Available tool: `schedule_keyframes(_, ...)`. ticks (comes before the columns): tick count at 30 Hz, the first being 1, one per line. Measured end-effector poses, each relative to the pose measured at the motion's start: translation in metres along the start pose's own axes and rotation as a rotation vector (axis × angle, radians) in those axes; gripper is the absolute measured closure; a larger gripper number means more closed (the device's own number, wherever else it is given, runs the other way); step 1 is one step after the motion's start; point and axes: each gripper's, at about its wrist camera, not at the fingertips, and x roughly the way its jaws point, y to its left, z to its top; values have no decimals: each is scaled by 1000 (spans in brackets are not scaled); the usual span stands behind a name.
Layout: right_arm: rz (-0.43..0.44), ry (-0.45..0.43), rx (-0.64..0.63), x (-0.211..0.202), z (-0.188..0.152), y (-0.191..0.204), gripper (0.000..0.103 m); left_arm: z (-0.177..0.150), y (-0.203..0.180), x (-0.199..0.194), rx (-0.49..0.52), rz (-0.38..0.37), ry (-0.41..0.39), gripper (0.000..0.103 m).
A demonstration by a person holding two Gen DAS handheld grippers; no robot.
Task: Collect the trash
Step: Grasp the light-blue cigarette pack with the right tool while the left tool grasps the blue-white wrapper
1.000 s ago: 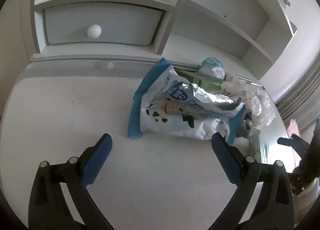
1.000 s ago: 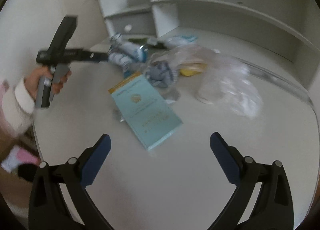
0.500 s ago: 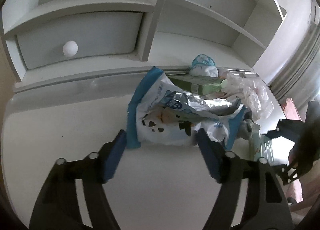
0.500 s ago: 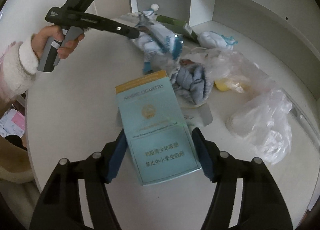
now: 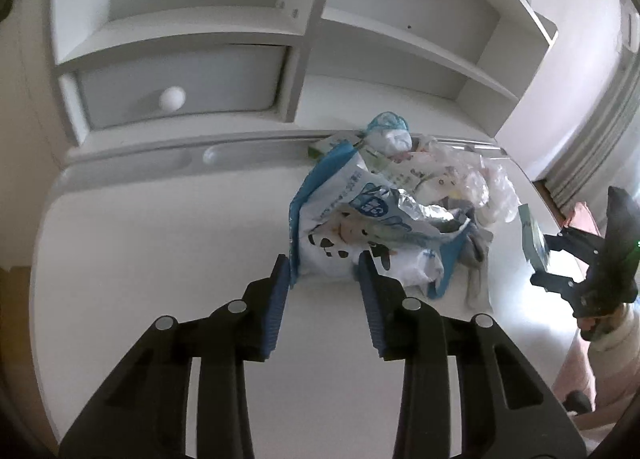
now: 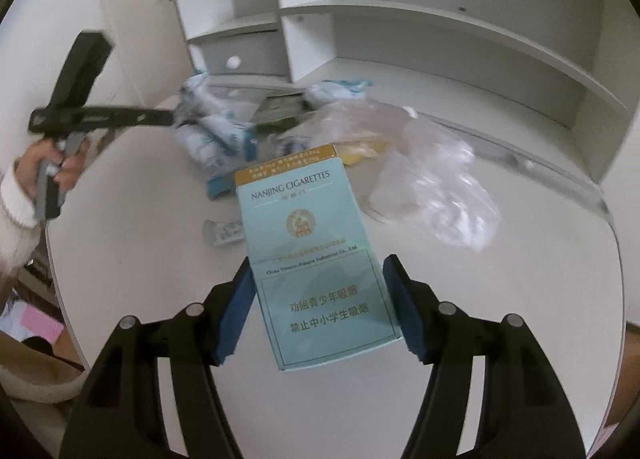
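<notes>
A crumpled blue-and-white snack bag [image 5: 352,227] with a panda print lies at the front of a trash pile on the white desk [image 5: 160,259]. My left gripper [image 5: 323,263] has the bag's near end between its blue pads; its jaws are closing and pinch that end. In the right wrist view the snack bag [image 6: 212,139] hangs blurred from the left gripper [image 6: 168,115]. My right gripper [image 6: 319,263] is shut on a pale turquoise cigarette box [image 6: 308,227], held by its long sides above the desk. The left wrist view shows the cigarette box [image 5: 532,235] edge-on at far right.
A clear plastic bag [image 6: 432,187], a grey cloth [image 5: 476,255], a green carton [image 6: 280,107] and a small silver wrapper [image 6: 224,231] remain in the pile. A white shelf unit with a knobbed drawer [image 5: 176,91] backs the desk. A person's hand [image 6: 44,163] holds the left gripper.
Both grippers went from wide open to closed in: the left onto the snack bag's end, the right onto the cigarette box. The box and the bag now sit higher than before.
</notes>
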Motion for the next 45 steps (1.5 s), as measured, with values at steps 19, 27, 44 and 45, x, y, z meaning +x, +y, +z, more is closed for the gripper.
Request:
schedule_keyframes(19,-8,-44,115,-18,-26,-8,40,34,-51,6,329,126,84,30)
schedule_keyframes(27,6,-5,134,-12,-26,-14,40,41,-70,56,415,126,212,44)
schedule_keyframes(44,-108,123,-9,10,-33,15,44,25,-69,50,405,153,247,65)
schedule_keyframes(45,-110,122,-8,10,-33,15,44,25,-69,51,405,156,250,65)
